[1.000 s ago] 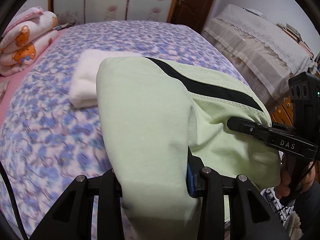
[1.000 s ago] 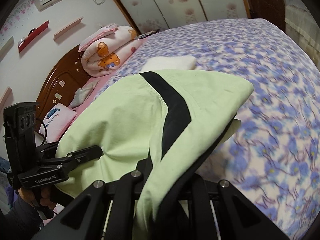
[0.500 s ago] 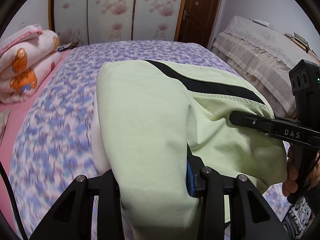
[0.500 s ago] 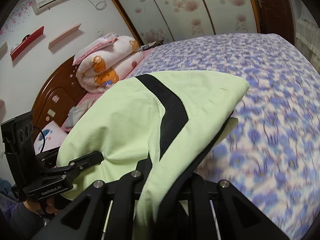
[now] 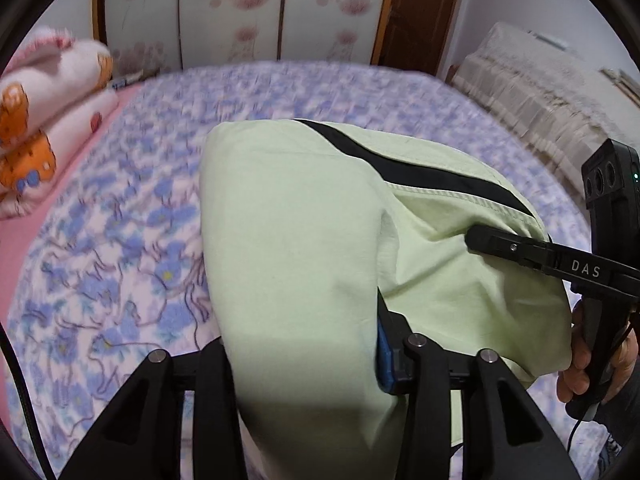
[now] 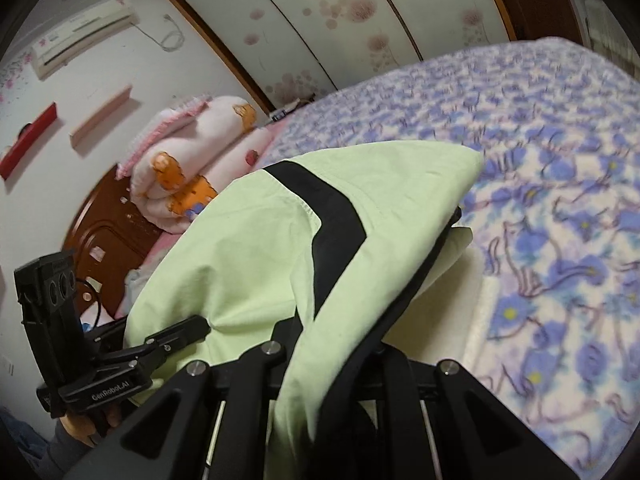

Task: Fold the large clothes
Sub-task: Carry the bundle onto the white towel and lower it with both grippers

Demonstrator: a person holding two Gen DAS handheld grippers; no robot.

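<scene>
1. The bed's blue-flowered cover point(image 5: 132, 240) filled both views, blurred; the folded white item seen on it a second earlier was hidden behind the cloth in my left view.
2. The folded pale-green garment point(image 5: 304, 240) hung between my two grippers, above the cover and lower over it than before.
3. My left gripper point(image 5: 308, 364) had cloth between its jaws, which had just been opening; whether the pads still pressed, I could not tell.
4. My right gripper point(image 6: 324, 364) stayed pinched on the garment's edge.

Garment point(image 5: 304, 240) lies on the bed point(image 5: 120, 248), draped over both grippers' fingers. Left gripper point(image 6: 176, 336) at its left end, right gripper point(image 5: 492, 240) at its right. Rolled quilt point(image 6: 192, 168) behind-left by headboard point(image 6: 104, 240). Wardrobe doors point(image 5: 240, 8) beyond bed's far edge.
</scene>
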